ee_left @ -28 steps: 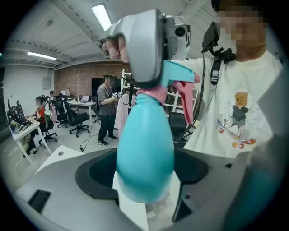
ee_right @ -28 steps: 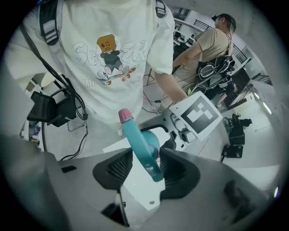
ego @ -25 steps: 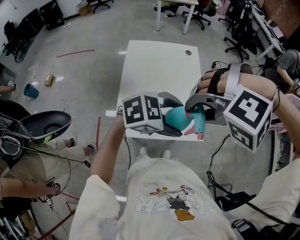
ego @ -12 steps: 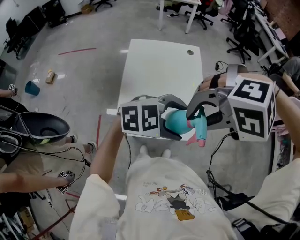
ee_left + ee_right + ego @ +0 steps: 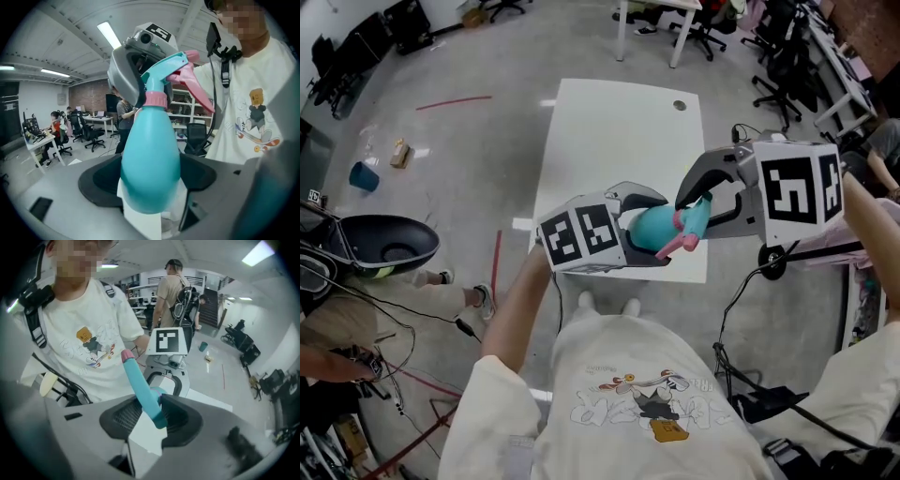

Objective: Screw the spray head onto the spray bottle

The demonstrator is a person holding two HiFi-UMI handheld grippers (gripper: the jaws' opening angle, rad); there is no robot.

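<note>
Both tools are working in the air over the near edge of the table (image 5: 619,141). My left gripper (image 5: 151,185) is clamping the belly of the spray bottle (image 5: 150,159). My right gripper (image 5: 152,418), whose jaws have just been closing, is pinching the spray head (image 5: 140,383) that is sitting on the bottle's neck. I am judging this as mid-tightening, with the pink collar already meeting the neck. Next I am looking to twist the head about the neck's axis while holding the bottle steady and keeping the threads square.
</note>
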